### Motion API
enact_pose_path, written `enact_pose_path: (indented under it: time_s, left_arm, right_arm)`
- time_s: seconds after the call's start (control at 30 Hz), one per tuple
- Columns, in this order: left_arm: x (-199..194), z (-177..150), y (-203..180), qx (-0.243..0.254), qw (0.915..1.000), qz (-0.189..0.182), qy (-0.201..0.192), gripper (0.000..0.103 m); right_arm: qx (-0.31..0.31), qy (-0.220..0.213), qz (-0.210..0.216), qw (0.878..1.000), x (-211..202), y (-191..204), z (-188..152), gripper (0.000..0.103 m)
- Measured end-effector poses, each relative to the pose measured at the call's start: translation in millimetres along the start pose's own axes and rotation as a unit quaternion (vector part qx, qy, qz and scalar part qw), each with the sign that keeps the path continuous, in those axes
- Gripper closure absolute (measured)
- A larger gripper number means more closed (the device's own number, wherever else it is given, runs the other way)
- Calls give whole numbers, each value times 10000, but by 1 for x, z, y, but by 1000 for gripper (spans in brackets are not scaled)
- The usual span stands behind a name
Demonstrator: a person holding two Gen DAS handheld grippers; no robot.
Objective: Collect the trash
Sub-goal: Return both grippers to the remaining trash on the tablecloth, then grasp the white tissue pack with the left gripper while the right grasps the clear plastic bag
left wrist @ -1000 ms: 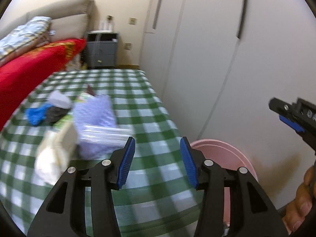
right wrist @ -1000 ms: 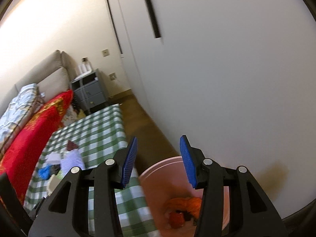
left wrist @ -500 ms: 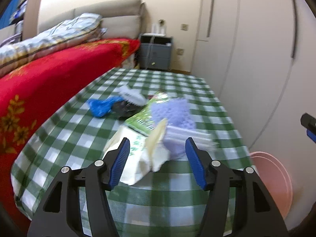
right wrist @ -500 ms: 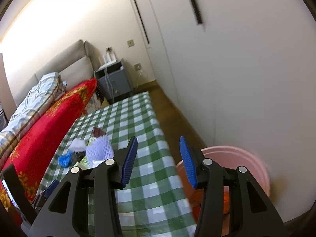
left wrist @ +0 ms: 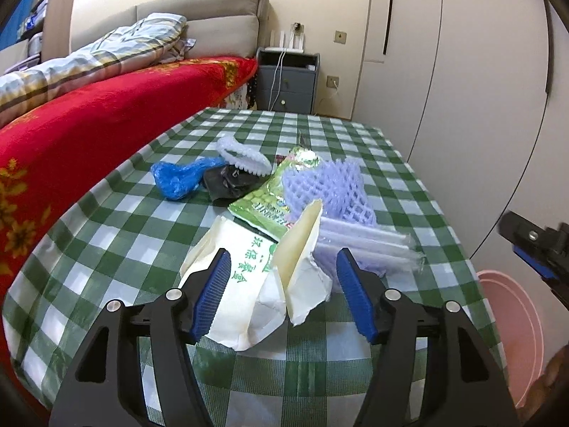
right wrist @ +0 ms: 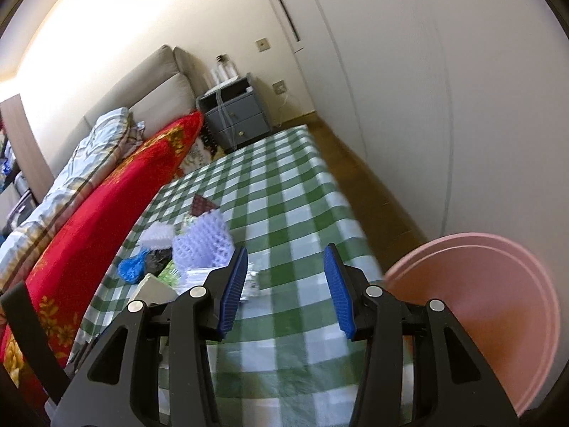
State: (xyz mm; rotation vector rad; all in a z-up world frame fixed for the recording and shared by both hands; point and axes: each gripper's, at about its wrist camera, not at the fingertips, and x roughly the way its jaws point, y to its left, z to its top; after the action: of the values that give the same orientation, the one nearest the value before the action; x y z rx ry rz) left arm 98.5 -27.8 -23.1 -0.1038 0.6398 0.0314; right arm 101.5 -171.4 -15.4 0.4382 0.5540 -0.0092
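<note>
Trash lies in a heap on the green checked table. A torn white paper bag is nearest, with a green snack wrapper, purple foam netting, a clear plastic sleeve, a blue plastic scrap, a black scrap and white foam netting behind. My left gripper is open, its jaws on either side of the white bag's near end. My right gripper is open and empty above the table's near right edge; the purple netting lies to its left. A pink bin stands on the floor at right.
A bed with a red blanket runs along the table's left side. A grey nightstand stands behind the table. White wardrobe doors line the right side. The pink bin sits below the table's right corner.
My left gripper has swung left from the bin side and closed in on the white paper bag. My right gripper has turned from over the bin toward the table.
</note>
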Motion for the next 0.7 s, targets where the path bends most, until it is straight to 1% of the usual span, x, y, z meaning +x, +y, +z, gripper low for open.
enact_pose_path:
  time_s: [0.03,0.13,0.2,0.27,0.4,0.5,0.7]
  left_arm:
    - [1,-1,0,-22,10000,-2,38,51]
    - [1,-1,4,-91,9999,82,81,73]
    - [0,-1,6,-124,9998,128,86,79]
    - [-1,0,9,-141,9996,215,68,80]
    - [1,4,16,-236,9990,376,91,86]
    - [3,6,20,-322,9986,414,113,87]
    - [6,7,18,-300,9987,393,105,87]
  right_arm:
    - [0,42,67,10000,6,3,-2,57]
    - [39,205,258,9994,22,12,-6,57]
    - [54,325,341,9989,32,17,-9,57]
    - [102,420,414,9982,41,21,-10,57]
    - [231,664,494,9963,58,25,-12,57]
    - [290,858,469,9948,70,25,-16,57]
    - [382,1162,463,9914,85,25,-26,57]
